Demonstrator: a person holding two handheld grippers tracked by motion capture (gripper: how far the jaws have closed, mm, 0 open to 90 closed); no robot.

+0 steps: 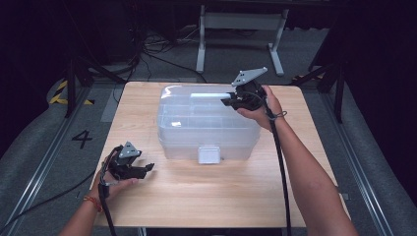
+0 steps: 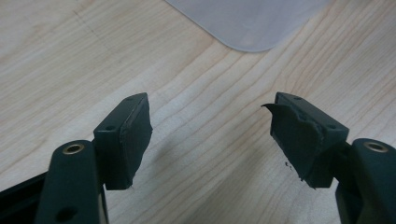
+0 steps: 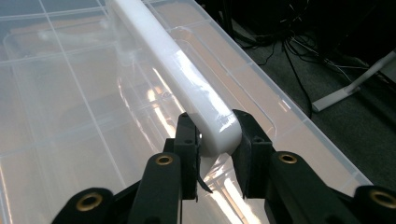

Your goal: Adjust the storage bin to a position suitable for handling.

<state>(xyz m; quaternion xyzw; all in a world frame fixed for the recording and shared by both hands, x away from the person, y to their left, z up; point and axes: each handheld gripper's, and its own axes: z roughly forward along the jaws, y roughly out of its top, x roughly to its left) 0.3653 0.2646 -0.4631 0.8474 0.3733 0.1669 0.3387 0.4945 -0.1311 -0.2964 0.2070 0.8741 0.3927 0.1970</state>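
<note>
Right tongs point(image 3: 214, 140) are pinched on the box's white handle point(image 3: 173, 74); left tongs point(image 2: 210, 140) are spread over bare bench point(image 2: 201, 116). Box point(image 1: 206, 123) could tilt if lifted off-centre.

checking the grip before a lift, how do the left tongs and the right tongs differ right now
The left tongs stand open over bare table with nothing between them; the right tongs are closed on the white handle of the clear plastic box. The left tongs sit low at the table's near edge, short of the box; the right tongs reach over the box's far top. Both have black jaws.
</note>
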